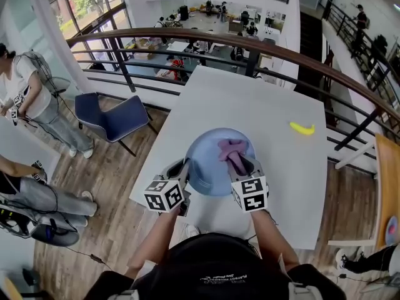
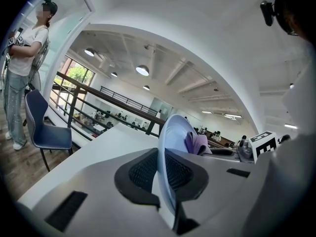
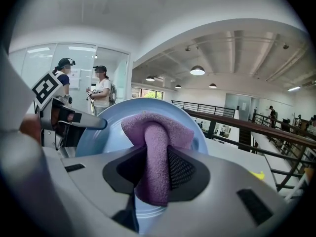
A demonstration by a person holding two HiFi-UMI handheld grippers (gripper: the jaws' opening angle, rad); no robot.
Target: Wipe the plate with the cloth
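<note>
A pale blue plate is held tilted above the white table. My left gripper is shut on the plate's left rim, which stands edge-on between its jaws. My right gripper is shut on a purple cloth, and the cloth is pressed against the plate's face. In the left gripper view the cloth shows bunched on the far side of the plate.
A yellow banana lies on the table's right part. A blue chair stands to the left of the table, and a railing runs behind it. People stand and sit at the far left.
</note>
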